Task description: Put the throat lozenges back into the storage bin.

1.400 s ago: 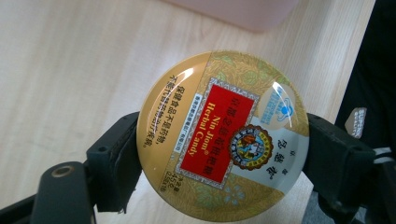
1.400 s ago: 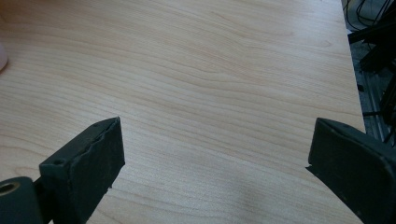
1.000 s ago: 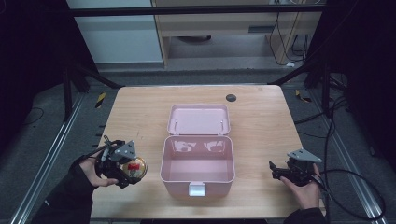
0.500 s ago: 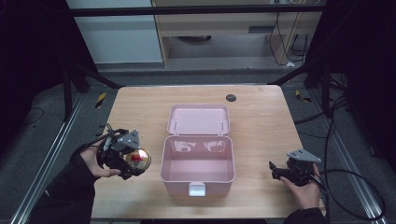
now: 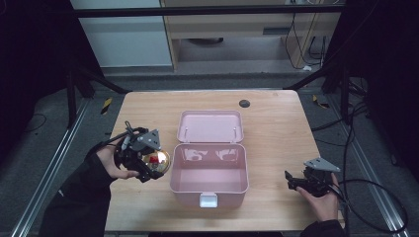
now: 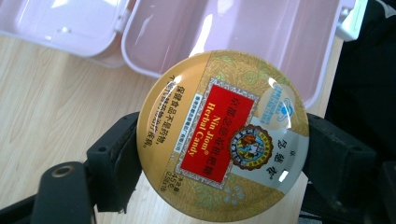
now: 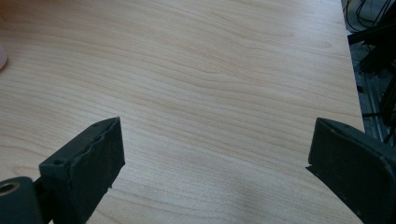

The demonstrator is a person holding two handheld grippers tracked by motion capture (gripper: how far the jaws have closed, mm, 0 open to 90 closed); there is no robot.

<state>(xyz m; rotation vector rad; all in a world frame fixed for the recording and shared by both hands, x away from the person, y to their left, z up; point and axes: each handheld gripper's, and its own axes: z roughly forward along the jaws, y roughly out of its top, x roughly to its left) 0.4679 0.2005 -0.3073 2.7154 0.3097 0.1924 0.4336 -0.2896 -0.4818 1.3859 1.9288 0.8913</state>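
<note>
A round gold candy tin [image 6: 223, 142] with a red label is clamped between the jaws of my left gripper [image 6: 219, 161]. In the high view that gripper [image 5: 148, 165] holds the tin [image 5: 157, 160] above the table, just left of an open pink plastic box [image 5: 210, 170]. The box's lid [image 5: 211, 126] lies flat behind it and its tray looks bare. At the table's right front, my right gripper [image 5: 292, 180] rests low with its jaws wide apart; the right gripper view shows bare wood between the jaws of this gripper [image 7: 215, 168].
A small dark round mark [image 5: 244, 103] sits at the back of the wooden table [image 5: 276, 128]. Cables trail off the right side. Metal rails run along the floor on both sides of the table.
My left gripper has lifted the tin and carried it to the right, closer to the pink box. The right gripper has stayed where it was.
</note>
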